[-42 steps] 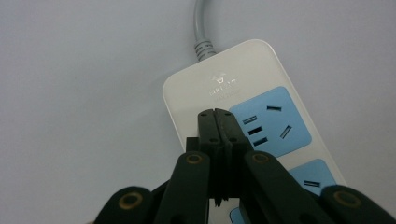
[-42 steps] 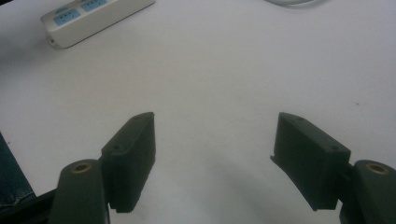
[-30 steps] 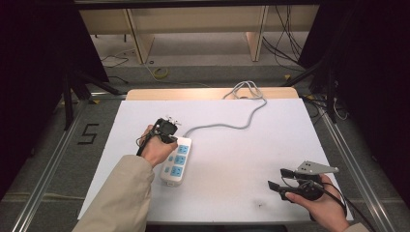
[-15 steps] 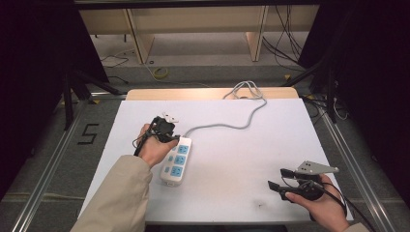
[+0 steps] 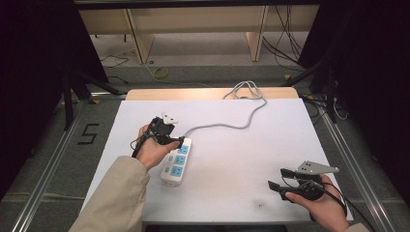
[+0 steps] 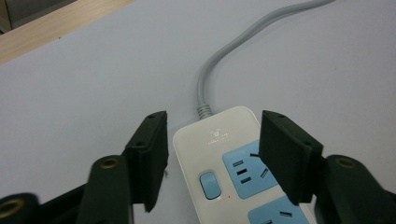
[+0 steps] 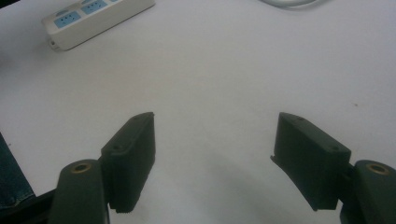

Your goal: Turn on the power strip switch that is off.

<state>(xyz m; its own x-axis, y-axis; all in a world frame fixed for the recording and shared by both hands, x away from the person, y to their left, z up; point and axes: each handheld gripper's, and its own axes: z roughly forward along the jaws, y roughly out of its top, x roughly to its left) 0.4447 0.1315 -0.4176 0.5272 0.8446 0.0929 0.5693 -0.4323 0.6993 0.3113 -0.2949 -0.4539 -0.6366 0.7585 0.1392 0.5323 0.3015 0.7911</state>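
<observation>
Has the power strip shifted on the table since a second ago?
No. The power strip lies at the same spot and angle against the white table edges, and its cord has the same curve.

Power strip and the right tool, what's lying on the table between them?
Nothing: in the high view, bare white table separates the power strip from the right tool.

White power strip point(image 6: 229, 172), grey cord point(image 6: 233, 56), fingers point(image 6: 149, 154) just opening, astride it

High view looks down over the table; both gripper views sit close, perhaps sharing the power strip point(image 6: 233, 172).
</observation>
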